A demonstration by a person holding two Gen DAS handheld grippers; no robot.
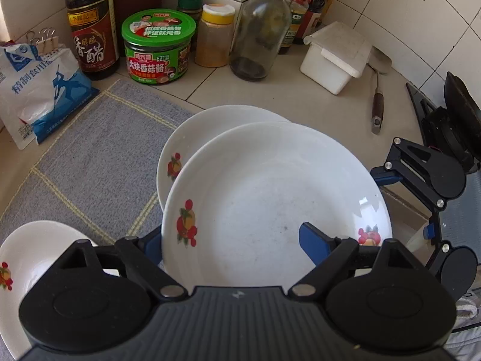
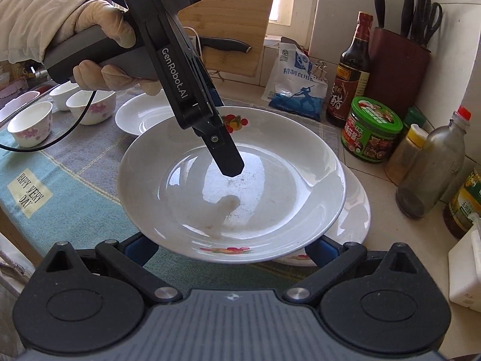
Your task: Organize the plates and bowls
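Observation:
A white plate [image 1: 270, 195] [image 2: 270, 210] with fruit prints hangs tilted above a second, matching plate [image 1: 210, 126] [image 2: 357, 210] that lies on the counter. My left gripper [image 1: 231, 234] [image 2: 228, 162] is shut on the lifted plate, with one finger under its rim and the other inside the dish. My right gripper [image 2: 231, 246] [image 1: 404, 203] stands wide open at the opposite rim, which lies over its fingertips. A third plate [image 2: 135, 117] sits farther back on the checked cloth [image 2: 75, 180]. Three small flowered bowls [image 2: 28, 123] stand at the cloth's far left.
Crowding the counter by the tiled wall are a vinegar bottle [image 1: 90, 30], a green-lidded jar [image 1: 157, 48], spice jars, a glass bottle [image 1: 258, 30], a salt bag [image 1: 36, 90], a white box [image 1: 336, 57] and a spatula [image 1: 377, 102]. A knife block [image 2: 396, 69] stands behind.

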